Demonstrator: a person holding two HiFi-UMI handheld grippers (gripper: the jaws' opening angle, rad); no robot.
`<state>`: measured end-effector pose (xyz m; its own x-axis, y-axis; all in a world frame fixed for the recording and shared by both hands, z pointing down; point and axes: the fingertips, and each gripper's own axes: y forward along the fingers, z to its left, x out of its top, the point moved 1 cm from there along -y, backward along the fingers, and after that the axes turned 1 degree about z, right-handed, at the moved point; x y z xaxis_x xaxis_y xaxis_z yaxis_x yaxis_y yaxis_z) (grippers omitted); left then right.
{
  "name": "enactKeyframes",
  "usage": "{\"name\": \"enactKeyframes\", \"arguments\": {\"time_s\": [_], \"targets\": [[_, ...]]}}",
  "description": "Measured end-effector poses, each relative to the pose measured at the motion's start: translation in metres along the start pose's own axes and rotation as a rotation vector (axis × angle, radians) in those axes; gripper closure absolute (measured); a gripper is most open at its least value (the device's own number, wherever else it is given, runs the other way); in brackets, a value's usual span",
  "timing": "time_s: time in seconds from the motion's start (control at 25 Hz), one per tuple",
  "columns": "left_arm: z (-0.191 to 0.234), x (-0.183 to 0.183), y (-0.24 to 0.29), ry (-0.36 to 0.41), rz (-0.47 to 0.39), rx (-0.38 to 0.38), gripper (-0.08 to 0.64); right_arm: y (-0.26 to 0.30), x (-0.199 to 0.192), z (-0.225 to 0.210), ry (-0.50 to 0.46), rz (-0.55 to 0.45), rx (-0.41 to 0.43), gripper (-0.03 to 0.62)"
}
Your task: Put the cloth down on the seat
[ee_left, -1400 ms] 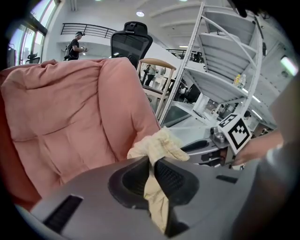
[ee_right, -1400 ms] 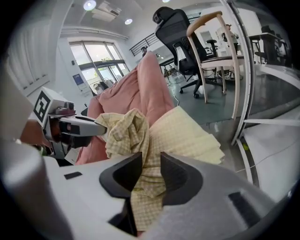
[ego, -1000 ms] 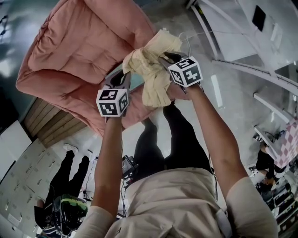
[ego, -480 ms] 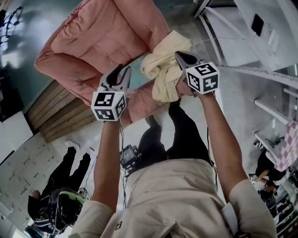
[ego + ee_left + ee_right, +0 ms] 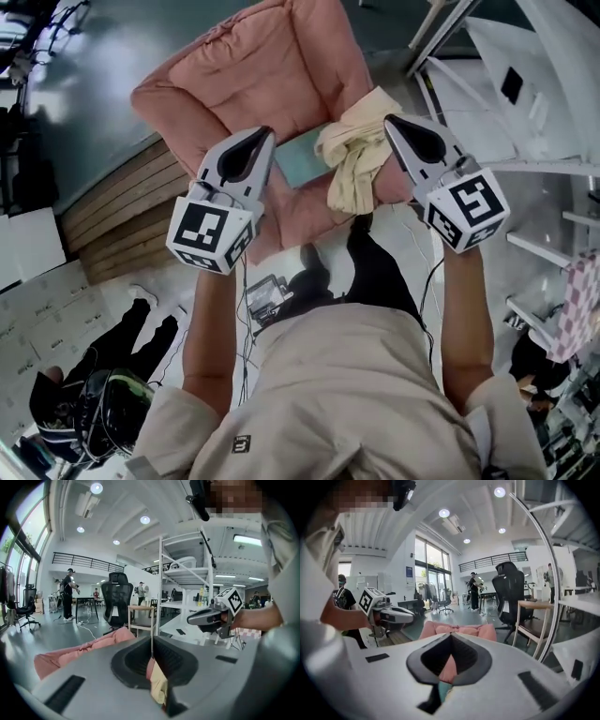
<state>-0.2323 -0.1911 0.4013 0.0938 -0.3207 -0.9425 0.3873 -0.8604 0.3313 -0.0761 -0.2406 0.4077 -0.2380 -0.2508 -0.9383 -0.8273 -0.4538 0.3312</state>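
The cream cloth (image 5: 354, 164) lies crumpled on the front right edge of the pink cushioned seat (image 5: 244, 75), partly hanging over it. Neither gripper holds it. In the head view my left gripper (image 5: 265, 134) is shut and empty, a little left of the cloth. My right gripper (image 5: 391, 122) is shut too, just right of the cloth and clear of it. In the left gripper view the closed jaws (image 5: 151, 656) show a strip of cloth (image 5: 158, 685) beyond them and the right gripper (image 5: 211, 616) opposite. The right gripper view shows its closed jaws (image 5: 451, 641) and the seat (image 5: 457, 631).
A teal patch (image 5: 302, 157) shows on the seat between the grippers. White shelving (image 5: 525, 84) stands to the right and a wooden platform (image 5: 112, 216) to the left. A person in dark clothes (image 5: 103, 375) is at lower left. A black office chair (image 5: 117, 602) and a wooden chair (image 5: 534, 620) stand behind.
Both grippers held the cloth a second ago. The left let go first, then the right; both drew back and shut. The cloth now rests on the seat's edge.
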Motion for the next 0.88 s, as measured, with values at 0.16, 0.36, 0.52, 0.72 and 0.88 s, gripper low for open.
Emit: {"name": "enactKeyframes", "arguments": {"time_s": [0.16, 0.36, 0.52, 0.72, 0.88], "targets": [[-0.007, 0.05, -0.057, 0.007, -0.066, 0.006, 0.543, -0.036, 0.058, 0.045, -0.06, -0.04, 0.011, 0.603], [-0.014, 0.098, -0.116, 0.055, -0.158, 0.008, 0.543, -0.066, 0.108, 0.094, -0.138, -0.083, 0.016, 0.603], [-0.009, 0.117, -0.166, 0.082, -0.207, 0.004, 0.543, -0.075, 0.136, 0.137, -0.177, -0.097, 0.008, 0.603], [-0.018, 0.128, -0.212, 0.106, -0.264, 0.005, 0.543, -0.097, 0.154, 0.173, -0.234, -0.107, -0.011, 0.603], [-0.055, 0.135, -0.212, 0.126, -0.259, 0.011, 0.543, -0.133, 0.144, 0.161, -0.226, -0.121, -0.012, 0.603]]}}
